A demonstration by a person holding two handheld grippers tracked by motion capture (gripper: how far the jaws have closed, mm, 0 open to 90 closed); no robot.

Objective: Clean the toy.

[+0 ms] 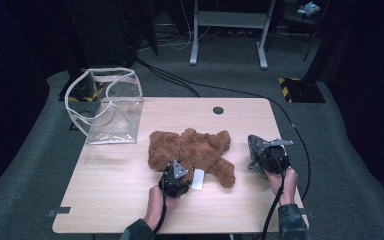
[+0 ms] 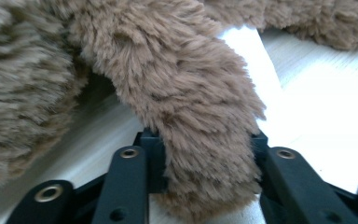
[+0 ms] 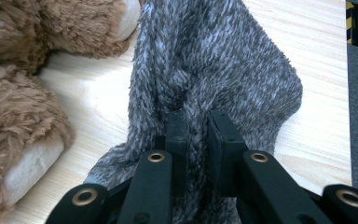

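**Teddy bear and sock gripped on the tabletop**

Tabletop (image 1: 130, 200) across mid-frame. Teddy bear (image 1: 190, 150) lies at centre; clear bag (image 1: 112, 107) upper left. Grey sock (image 3: 214, 70), right of centre, clamped in the right hand-held gripper (image 3: 198, 126). Left hand-held gripper (image 2: 209, 149), lower centre, clamps the bear's leg (image 2: 200, 140).

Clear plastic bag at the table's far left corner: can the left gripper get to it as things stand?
Probably not yet. The left gripper is closed on a limb of the brown plush teddy bear, whose body lies between it and the clear plastic bag; it would need to release or carry the bear.
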